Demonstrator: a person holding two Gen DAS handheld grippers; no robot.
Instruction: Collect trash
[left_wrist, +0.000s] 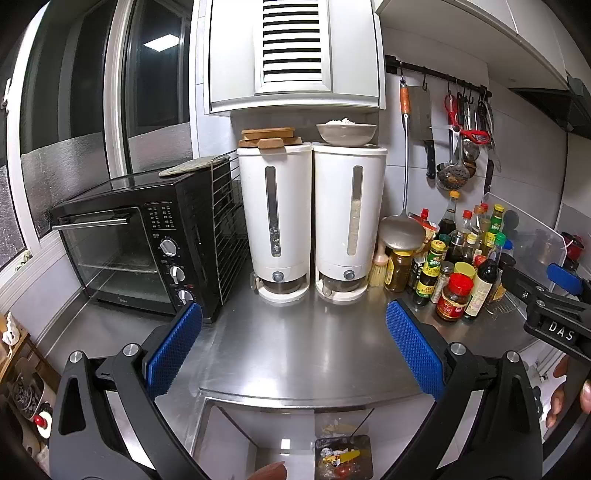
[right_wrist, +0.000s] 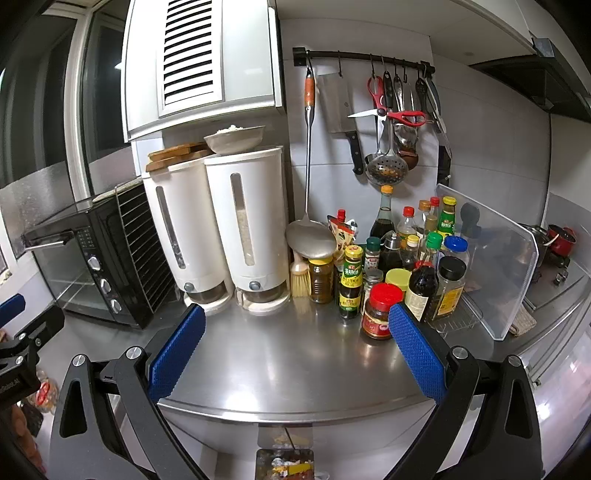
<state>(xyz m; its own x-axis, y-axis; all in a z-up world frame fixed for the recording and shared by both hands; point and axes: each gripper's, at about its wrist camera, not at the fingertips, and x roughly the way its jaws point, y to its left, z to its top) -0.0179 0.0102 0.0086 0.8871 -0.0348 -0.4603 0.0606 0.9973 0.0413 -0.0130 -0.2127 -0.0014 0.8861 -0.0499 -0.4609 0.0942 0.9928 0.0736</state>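
A bin (left_wrist: 343, 458) with crumpled foil and yellow and red scraps sits on the floor below the steel counter's front edge; the same bin (right_wrist: 286, 467) shows at the bottom of the right wrist view. My left gripper (left_wrist: 293, 347) hovers open above the bare counter (left_wrist: 295, 354), blue pads wide apart and nothing between them. My right gripper (right_wrist: 295, 350) is also open and empty over the counter (right_wrist: 288, 362), and it appears at the right edge of the left wrist view as the right gripper (left_wrist: 554, 291).
Two white grain dispensers (left_wrist: 310, 221) stand at the back, a black toaster oven (left_wrist: 147, 251) to their left. Several sauce bottles and jars (right_wrist: 399, 273) crowd the right, beside a clear splash guard (right_wrist: 491, 266). Utensils, scissors and a cleaver hang on a rail (right_wrist: 369, 59).
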